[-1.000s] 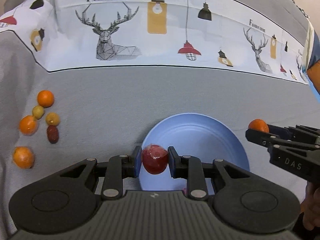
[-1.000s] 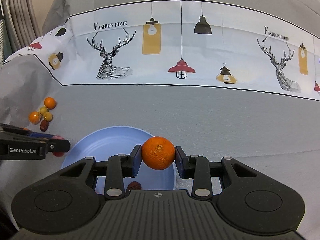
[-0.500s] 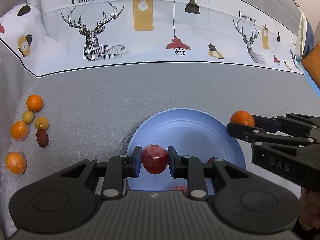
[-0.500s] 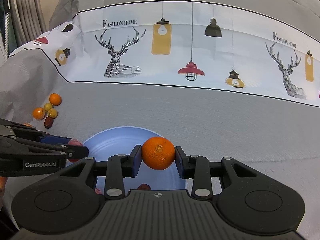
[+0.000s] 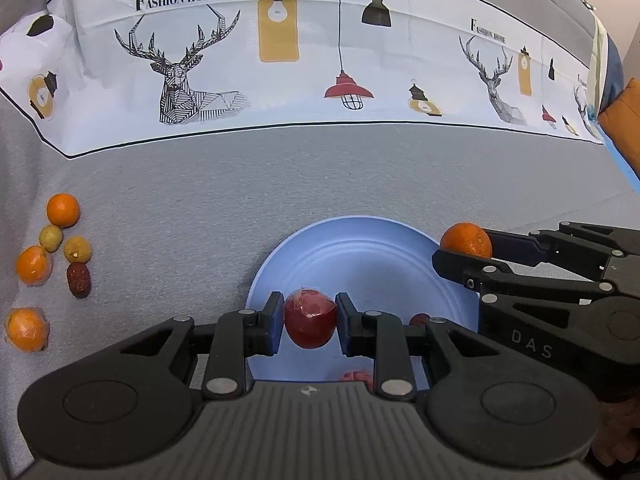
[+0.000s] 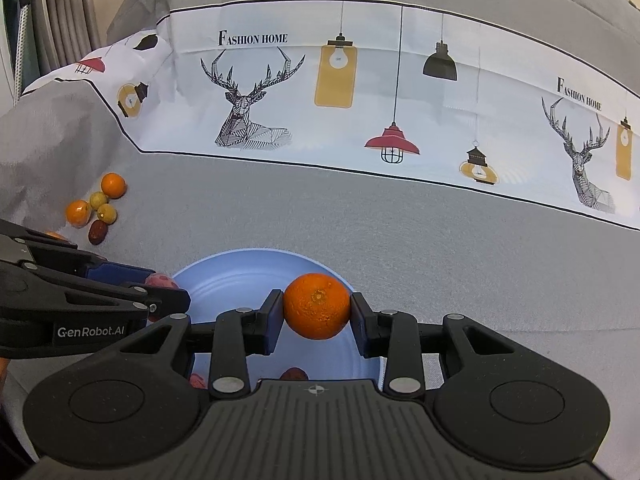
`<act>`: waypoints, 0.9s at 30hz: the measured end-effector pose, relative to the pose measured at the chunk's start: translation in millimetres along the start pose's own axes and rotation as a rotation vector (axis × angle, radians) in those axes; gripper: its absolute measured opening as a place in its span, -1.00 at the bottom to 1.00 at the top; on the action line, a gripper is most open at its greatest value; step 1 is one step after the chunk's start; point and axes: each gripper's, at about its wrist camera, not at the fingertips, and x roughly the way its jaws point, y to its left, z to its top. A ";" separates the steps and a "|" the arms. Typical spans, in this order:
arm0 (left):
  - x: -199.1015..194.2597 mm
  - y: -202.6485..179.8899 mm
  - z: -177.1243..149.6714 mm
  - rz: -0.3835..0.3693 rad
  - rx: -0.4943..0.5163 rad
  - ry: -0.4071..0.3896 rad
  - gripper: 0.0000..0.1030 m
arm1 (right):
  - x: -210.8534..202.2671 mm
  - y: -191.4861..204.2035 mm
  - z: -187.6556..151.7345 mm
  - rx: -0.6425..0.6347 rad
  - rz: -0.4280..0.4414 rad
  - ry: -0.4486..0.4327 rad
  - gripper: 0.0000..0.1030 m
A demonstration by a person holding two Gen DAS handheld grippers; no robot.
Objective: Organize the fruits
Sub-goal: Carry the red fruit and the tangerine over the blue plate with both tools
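My left gripper [image 5: 310, 322] is shut on a dark red fruit [image 5: 310, 324] and holds it over the near left part of a blue plate [image 5: 352, 256]. My right gripper [image 6: 316, 312] is shut on an orange [image 6: 316, 306] over the plate's right side [image 6: 224, 280]. The right gripper also shows in the left wrist view [image 5: 464, 248], the left gripper in the right wrist view [image 6: 168, 292]. Two small reddish fruits [image 5: 420, 319] [image 5: 356, 377] lie in the plate, partly hidden by the gripper bodies.
A cluster of loose fruits lies on the grey cloth at the left: oranges [image 5: 63, 210] [image 5: 33, 265] [image 5: 26, 329], two yellowish fruits [image 5: 77, 249], a dark red date [image 5: 78, 279]. A white printed cloth band [image 5: 320, 60] runs along the back. An orange cushion [image 5: 624, 120] is at the far right.
Both grippers have moved in over the blue plate with their fruits still held. The right gripper has come leftward, closer to the left one.
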 end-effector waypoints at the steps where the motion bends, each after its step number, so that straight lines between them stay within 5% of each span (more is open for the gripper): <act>1: -0.1 -0.1 0.0 -0.001 0.002 -0.001 -0.42 | 0.1 0.3 0.0 -0.001 -0.001 0.000 -0.28; 27: 2.4 -6.1 -1.0 -0.005 0.020 -0.002 -0.42 | 4.4 3.8 -0.8 -0.017 -0.004 0.005 -0.28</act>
